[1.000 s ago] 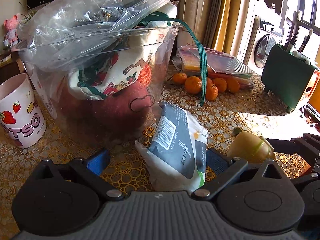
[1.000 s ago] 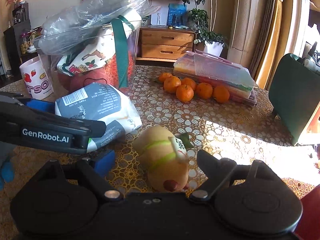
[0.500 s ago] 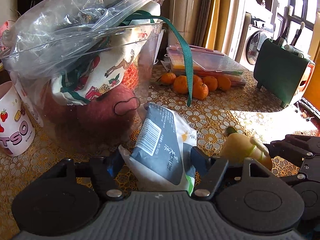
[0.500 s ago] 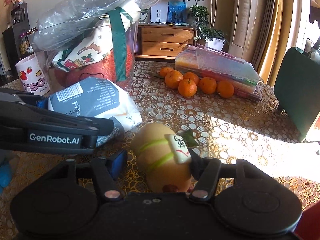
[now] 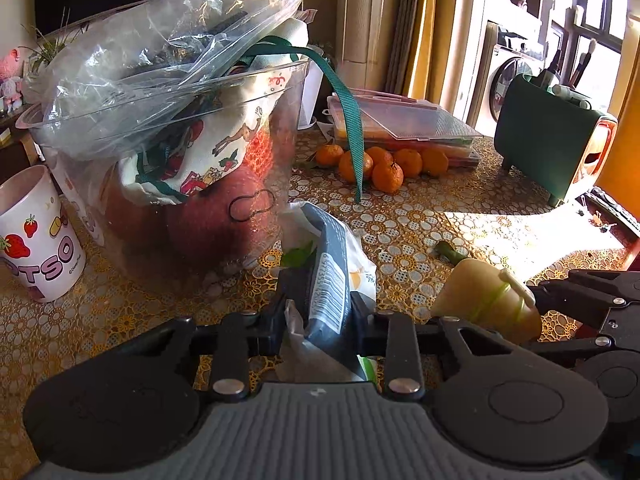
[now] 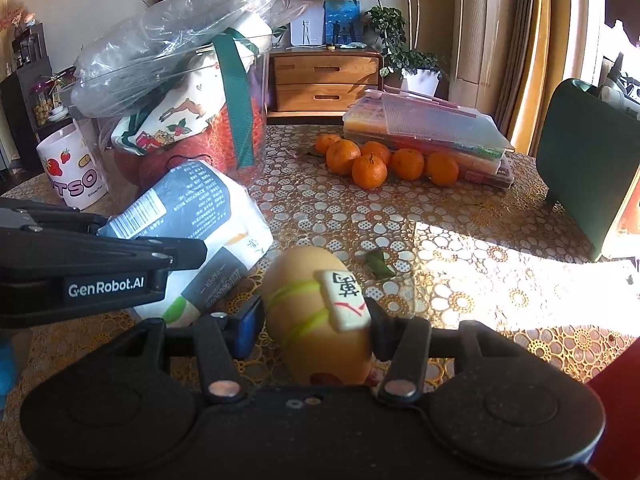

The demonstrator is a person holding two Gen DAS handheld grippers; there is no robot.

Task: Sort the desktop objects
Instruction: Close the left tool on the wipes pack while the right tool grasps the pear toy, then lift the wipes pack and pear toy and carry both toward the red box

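Observation:
A grey-and-white tissue pack (image 5: pixel 328 272) stands squeezed on edge between the fingers of my left gripper (image 5: pixel 320 312), which is shut on it just above the patterned tablecloth. The right wrist view shows the same pack (image 6: pixel 200 208) beside the left gripper's arm (image 6: pixel 120 264). A tan oval toy (image 6: pixel 304 308) with green bands and a white mahjong tile lies between the fingers of my right gripper (image 6: pixel 316 328). Those jaws are closing, and both pads touch the toy's sides. From the left wrist, the toy (image 5: pixel 484 300) shows at the right.
A clear plastic bin (image 5: pixel 180 232) stuffed with a printed cloth bag and a plastic bag stands just behind the pack. A strawberry mug (image 5: pixel 36 240) is at the left. Several oranges (image 5: pixel 384 164), stacked plastic boxes (image 5: pixel 408 120) and a green holder (image 5: pixel 548 148) sit farther back.
Both grippers closed from wide open. The left one squeezed the tissue pack upright between its fingers; the right one closed in on the tan toy. Neither hand shifted much.

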